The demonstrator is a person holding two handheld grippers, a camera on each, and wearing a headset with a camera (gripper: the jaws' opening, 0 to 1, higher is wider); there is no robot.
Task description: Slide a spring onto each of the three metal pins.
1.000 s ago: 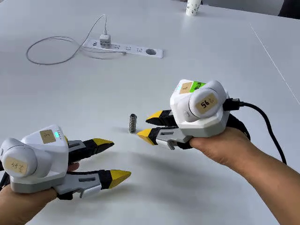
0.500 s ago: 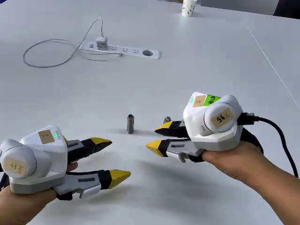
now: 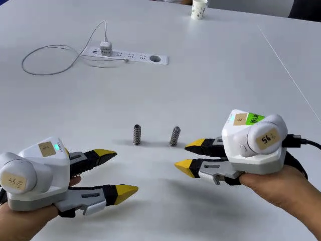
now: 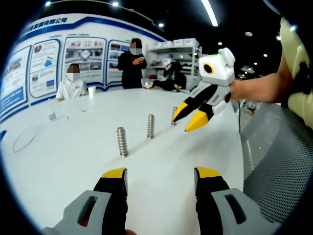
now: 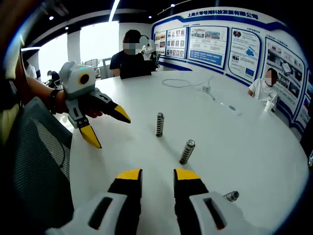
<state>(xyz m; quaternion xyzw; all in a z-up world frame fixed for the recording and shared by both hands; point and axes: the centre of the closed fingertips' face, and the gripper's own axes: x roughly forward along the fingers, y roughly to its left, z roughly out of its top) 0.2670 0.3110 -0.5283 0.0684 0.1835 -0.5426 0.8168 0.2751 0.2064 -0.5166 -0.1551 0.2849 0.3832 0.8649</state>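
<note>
First sprung pin (image 3: 137, 134) and second sprung pin (image 3: 174, 136) stand upright on surface (image 3: 210, 75), side by side, ahead of both tools. Third piece (image 5: 232, 196) sits just right of right hand-held gripper (image 3: 183, 155); spring on it or not, cannot tell. Right one nearer, held level, jaws part-open, empty. Left hand-held gripper (image 3: 123, 171) low, wide open, empty.

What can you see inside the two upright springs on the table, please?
A rounded metal tip shows at the top of the right spring, likely a pin. The coils hide whatever runs down inside it and inside the left spring.
</note>
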